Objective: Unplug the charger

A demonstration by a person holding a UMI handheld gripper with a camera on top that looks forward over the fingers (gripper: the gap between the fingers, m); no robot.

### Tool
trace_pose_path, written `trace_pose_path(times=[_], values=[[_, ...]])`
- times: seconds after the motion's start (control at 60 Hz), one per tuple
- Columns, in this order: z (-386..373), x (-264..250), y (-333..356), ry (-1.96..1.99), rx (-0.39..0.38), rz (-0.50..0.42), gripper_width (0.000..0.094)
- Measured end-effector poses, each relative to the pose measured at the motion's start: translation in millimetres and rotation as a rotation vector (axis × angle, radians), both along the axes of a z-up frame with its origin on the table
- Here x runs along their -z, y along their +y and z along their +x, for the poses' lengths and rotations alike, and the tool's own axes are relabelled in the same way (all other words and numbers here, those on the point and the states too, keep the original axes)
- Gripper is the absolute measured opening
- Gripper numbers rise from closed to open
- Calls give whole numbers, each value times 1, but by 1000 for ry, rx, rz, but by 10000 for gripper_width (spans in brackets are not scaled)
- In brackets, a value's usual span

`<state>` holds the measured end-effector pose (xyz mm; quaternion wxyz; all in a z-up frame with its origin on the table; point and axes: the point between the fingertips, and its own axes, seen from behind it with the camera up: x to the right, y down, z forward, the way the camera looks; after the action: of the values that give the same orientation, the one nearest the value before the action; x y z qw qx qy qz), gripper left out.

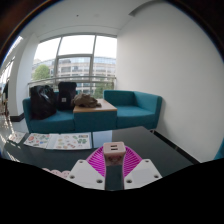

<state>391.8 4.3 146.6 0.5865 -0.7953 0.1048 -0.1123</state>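
A small pale pink cube charger (113,149) sits between my gripper's (113,154) two fingers, raised above the dark table (160,148). Both magenta pads (97,160) press against its sides, so the gripper is shut on it. The charger's top face shows two small marks. No socket or cable shows in this view; the lower part of the charger is hidden between the fingers.
Printed paper sheets (55,140) lie on the dark table beyond the fingers to the left. Teal sofas (135,103) stand past the table, with black bags (42,100) on the left one. Large windows (75,60) are behind, a white wall (180,80) to the right.
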Motion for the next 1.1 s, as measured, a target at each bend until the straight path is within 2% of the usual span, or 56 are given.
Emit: trace_pose_path(times=[0.083,0.3,0.367,0.6,0.733,0.867,0.983,1.1], values=[[18,31,-4,32,-5,-83,180],[35,117,-5,110,26,-231,200],[43,126,-7,89,44,-247,200],[49,137,-6,119,69,-306,311],[52,102,-8,90,89,-268,476],[29,24,-14,71,77,-142,575],[-16,-54,-36,70,33,-2,672],[-77,-97,-71,64,-32,81,765]])
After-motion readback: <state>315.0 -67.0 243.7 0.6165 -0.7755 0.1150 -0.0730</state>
